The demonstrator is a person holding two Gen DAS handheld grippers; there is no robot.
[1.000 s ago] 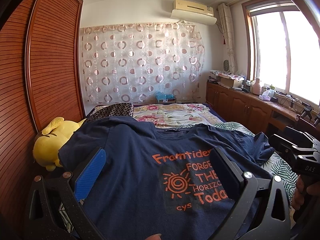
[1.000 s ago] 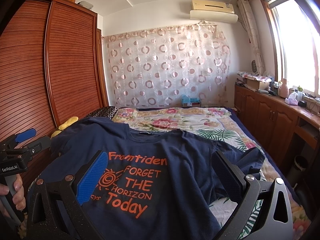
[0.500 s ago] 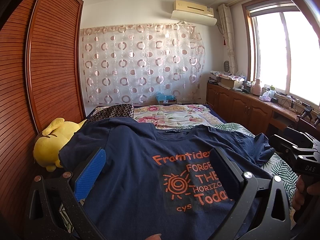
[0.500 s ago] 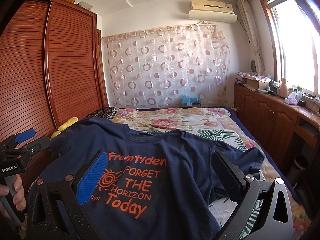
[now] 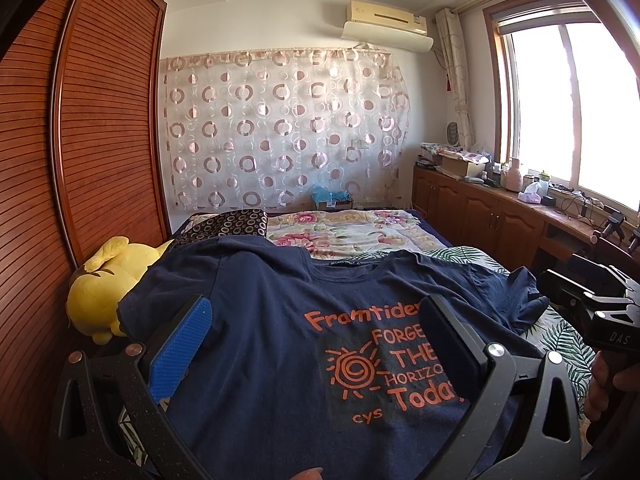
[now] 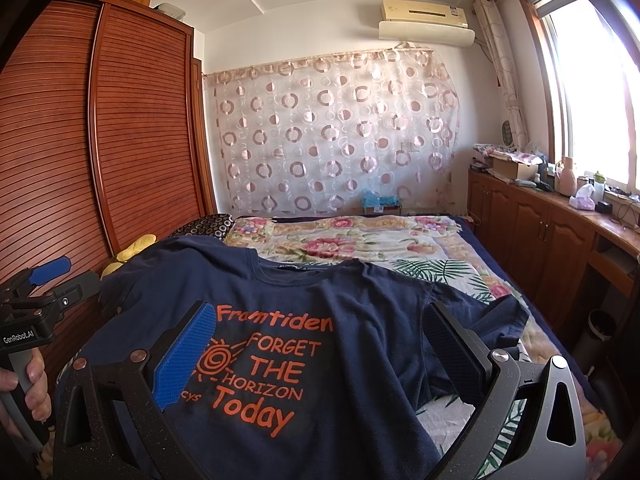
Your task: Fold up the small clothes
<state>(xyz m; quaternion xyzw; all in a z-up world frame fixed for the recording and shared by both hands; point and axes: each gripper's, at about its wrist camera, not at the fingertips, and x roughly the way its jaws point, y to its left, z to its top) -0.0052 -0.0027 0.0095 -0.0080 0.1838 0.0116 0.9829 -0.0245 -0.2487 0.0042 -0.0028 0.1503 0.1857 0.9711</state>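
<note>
Two grippers, both with jaws spread wide and nothing between them: left gripper (image 5: 316,344) and right gripper (image 6: 320,344), each with one blue pad (image 5: 182,344) on its left finger and a dark pad on the other. One navy T-shirt (image 6: 340,312) with orange print lies front-up on the bed (image 6: 360,240), under and ahead of both grippers, collar pointing away from the cameras. In the left wrist view the print sits toward the right finger; in the right wrist view it sits toward the left finger, so the shirt is between the two tools. Its right sleeve (image 6: 496,312) is bunched, the left one lies over one yellow plush toy (image 5: 104,292). Each view catches the other gripper at the frame edge, with a hand on its handle. Nothing differs from half a second or a second ago: same shirt lie, same jaw spread, same camera positions. Further off: one dark ring-pattern pillow (image 5: 230,222), one floral blanket (image 5: 344,232), one wooden wardrobe (image 6: 120,140), one circle-print curtain (image 5: 280,128), one air conditioner (image 5: 386,20), one window (image 5: 568,112) above a cluttered wooden cabinet (image 5: 480,208).
</note>
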